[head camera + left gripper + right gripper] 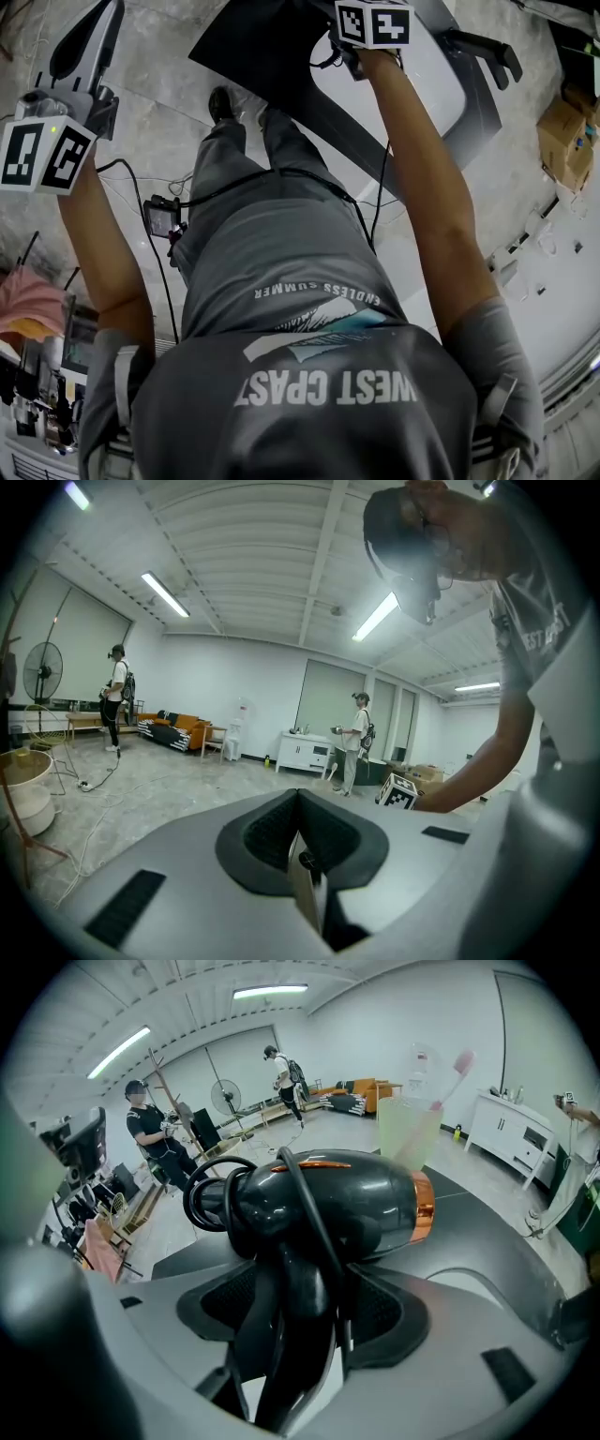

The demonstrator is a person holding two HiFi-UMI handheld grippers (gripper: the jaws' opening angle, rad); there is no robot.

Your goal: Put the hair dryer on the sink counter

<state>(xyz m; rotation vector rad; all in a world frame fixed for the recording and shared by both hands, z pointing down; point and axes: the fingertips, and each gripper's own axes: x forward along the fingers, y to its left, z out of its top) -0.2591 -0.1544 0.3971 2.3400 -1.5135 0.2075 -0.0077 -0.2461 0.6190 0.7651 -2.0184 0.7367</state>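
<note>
In the right gripper view a black hair dryer [328, 1213] with a copper ring and a looped cord rests on the dark sink counter [506, 1241]. Its handle stands between the jaws of my right gripper [300, 1326], which look open, with a slight gap beside the handle. The head view shows that gripper's marker cube [373, 23] over the dark counter [262, 47] beside the white basin [422, 84]; the dryer is hidden there. My left gripper [298, 841] is shut with nothing in it, held up at the left [94, 37], away from the counter.
A pale green cup with a pink toothbrush [408, 1129] stands on the counter just behind the dryer. A dark faucet [483, 49] sits at the basin's far side. Cardboard boxes [567, 141] lie at the right. Cables and a small device [161, 220] lie on the floor. Other people stand across the room.
</note>
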